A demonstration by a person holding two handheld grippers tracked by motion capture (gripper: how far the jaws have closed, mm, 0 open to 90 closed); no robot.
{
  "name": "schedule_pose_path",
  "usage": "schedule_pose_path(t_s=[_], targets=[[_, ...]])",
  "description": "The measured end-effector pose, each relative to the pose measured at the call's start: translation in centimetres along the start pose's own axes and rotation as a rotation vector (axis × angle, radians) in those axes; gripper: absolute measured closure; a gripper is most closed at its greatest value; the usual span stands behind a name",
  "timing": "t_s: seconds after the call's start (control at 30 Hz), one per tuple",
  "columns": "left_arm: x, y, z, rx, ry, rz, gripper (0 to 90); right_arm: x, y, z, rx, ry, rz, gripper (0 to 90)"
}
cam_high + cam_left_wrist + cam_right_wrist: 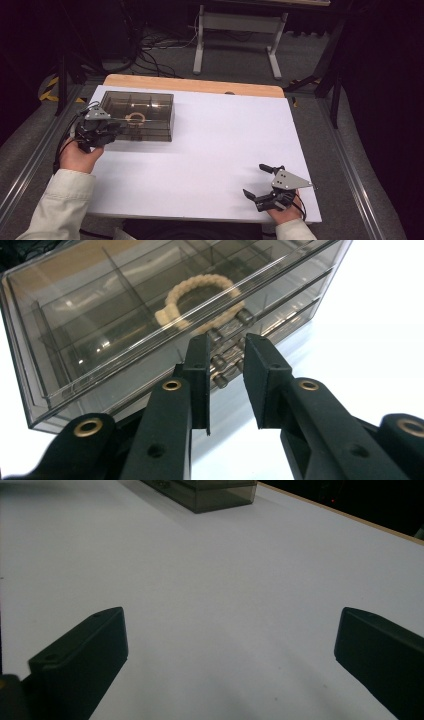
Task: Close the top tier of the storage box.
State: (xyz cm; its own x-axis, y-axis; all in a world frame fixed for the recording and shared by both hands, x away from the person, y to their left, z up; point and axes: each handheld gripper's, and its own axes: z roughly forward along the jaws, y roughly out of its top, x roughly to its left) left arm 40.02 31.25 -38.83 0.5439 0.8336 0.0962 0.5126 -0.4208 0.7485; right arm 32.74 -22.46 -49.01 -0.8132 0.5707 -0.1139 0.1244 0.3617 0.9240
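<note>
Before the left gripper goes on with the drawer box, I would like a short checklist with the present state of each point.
1. Left gripper lined up with the drawer knobs: ok, jaws point at them.
2. Jaws grip a knob: not ok, a narrow gap stands open, nothing pressed.
3. Braided bracelet inside the smoky drawer box: ok, in the top layer.
4. Drawers closed: cannot tell.
5. Right gripper out of the way: ok, open over the white table, far from the box.
</note>
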Motion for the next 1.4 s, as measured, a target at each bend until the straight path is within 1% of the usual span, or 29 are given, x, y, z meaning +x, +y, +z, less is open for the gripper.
schedule_pose_path(t_s=[0.13, 0.17, 0.2, 0.23, 0.27, 0.3, 0.37, 0.4, 0.43, 0.47, 0.5, 0.6, 0.63, 0.67, 0.7, 0.77, 0.8, 0.83, 0.87, 0.93, 0.97, 1.07, 1.2, 1.27, 1.3, 1.37, 1.4], targets=[[-0.4, 0.2, -0.5, -0.016, -0.008, 0.01, 68.9, 0.0, 0.0, 0.0, 0.001, 0.001, 0.0, 1.3], [-0.5, 0.2, -0.6, -0.019, -0.028, 0.005, 67.3, 0.0, 0.0, 0.0, 0.002, -0.001, -0.001, 1.3], [-0.7, 0.3, -0.9, -0.031, -0.04, 0.004, 65.9, 0.0, 0.0, 0.0, 0.002, -0.001, -0.001, 1.3], [-0.8, 0.3, -1.0, -0.035, -0.043, 0.006, 62.7, 0.0, 0.0, 0.0, 0.0, -0.001, 0.001, 1.3], [-1.0, 0.3, -1.1, -0.041, -0.064, 0.004, 59.7, 0.0, 0.0, 0.0, 0.0, 0.0, 0.002, 1.3], [-1.1, 0.4, -1.3, -0.046, -0.062, 0.016, 56.2, -0.1, 0.0, 0.0, -0.002, 0.003, 0.005, 1.3], [-1.6, 0.4, -1.7, -0.066, -0.081, 0.023, 50.2, -0.1, 0.0, 0.1, 0.0, 0.0, 0.005, 1.3], [-1.7, 0.4, -1.8, -0.076, -0.09, 0.022, 45.9, 0.0, 0.0, 0.0, 0.002, 0.0, 0.004, 1.3], [-1.9, 0.4, -2.0, -0.087, -0.097, 0.02, 38.7, -0.1, 0.0, 0.0, -0.003, 0.003, 0.006, 1.3], [-2.0, 0.3, -2.2, -0.094, -0.108, 0.023, 38.7, -0.1, 0.0, 0.0, -0.003, 0.003, 0.006, 1.3], [-2.3, 0.3, -2.3, -0.109, -0.12, 0.021, 34.8, -0.1, 0.0, 0.0, -0.002, 0.003, 0.002, 1.3], [-2.9, 0.0, -2.5, -0.132, -0.139, 0.031, 22.9, -0.1, 0.0, 0.0, -0.004, 0.005, 0.003, 1.3], [-3.0, 0.0, -2.5, -0.141, -0.136, 0.033, 20.1, -0.1, 0.0, 0.0, -0.005, 0.004, 0.005, 1.3], [-3.1, -0.2, -2.5, -0.15, -0.151, 0.03, 16.3, -0.1, 0.0, 0.0, -0.006, 0.004, 0.006, 1.3], [-3.3, -0.3, -2.5, -0.162, -0.168, 0.033, 16.3, -0.1, 0.0, 0.0, -0.006, 0.004, 0.006, 1.3], [-3.7, -0.6, -2.5, -0.189, -0.203, 0.035, 12.1, -0.1, 0.0, 0.0, -0.006, 0.004, 0.008, 1.3], [-3.9, -0.8, -2.5, -0.201, -0.212, 0.035, 9.4, -0.1, 0.0, 0.0, -0.006, 0.004, 0.008, 1.3], [-3.9, -0.9, -2.4, -0.206, -0.222, 0.043, 9.4, -0.1, 0.0, 0.0, -0.006, 0.004, 0.008, 1.3], [-4.4, -1.1, -2.3, -0.221, -0.243, 0.016, 7.6, -0.1, 0.0, 0.0, -0.006, 0.005, 0.009, 1.3], [-4.7, -1.4, -2.3, -0.231, -0.253, 0.036, 5.1, -0.1, 0.0, 0.0, -0.006, 0.005, 0.009, 1.3], [-4.8, -1.6, -2.2, -0.24, -0.259, 0.08, 4.4, -0.1, 0.0, 0.0, -0.007, 0.005, 0.007, 1.3], [-5.3, -2.3, -2.1, -0.271, -0.285, 0.08, 1.5, -0.1, 0.0, 0.0, -0.008, 0.005, 0.011, 1.3], [-5.6, -3.6, -1.7, -0.295, -0.318, 0.076, 0.4, -0.1, 0.0, 0.0, -0.006, 0.007, 0.006, 1.3], [-5.6, -4.1, -1.5, -0.305, -0.338, 0.066, 0.3, -0.1, 0.0, 0.0, -0.006, 0.006, 0.007, 1.3], [-5.6, -4.6, -1.4, -0.316, -0.354, 0.058, 0.3, -0.1, 0.0, 0.0, -0.006, 0.006, 0.008, 1.3], [-5.6, -5.1, -1.1, -0.326, -0.365, 0.052, 0.3, -0.1, 0.0, 0.0, -0.005, 0.005, 0.007, 1.3], [-5.7, -5.4, -1.0, -0.327, -0.363, 0.049, 0.1, -0.1, 0.0, 0.0, -0.005, 0.005, 0.007, 1.3]])
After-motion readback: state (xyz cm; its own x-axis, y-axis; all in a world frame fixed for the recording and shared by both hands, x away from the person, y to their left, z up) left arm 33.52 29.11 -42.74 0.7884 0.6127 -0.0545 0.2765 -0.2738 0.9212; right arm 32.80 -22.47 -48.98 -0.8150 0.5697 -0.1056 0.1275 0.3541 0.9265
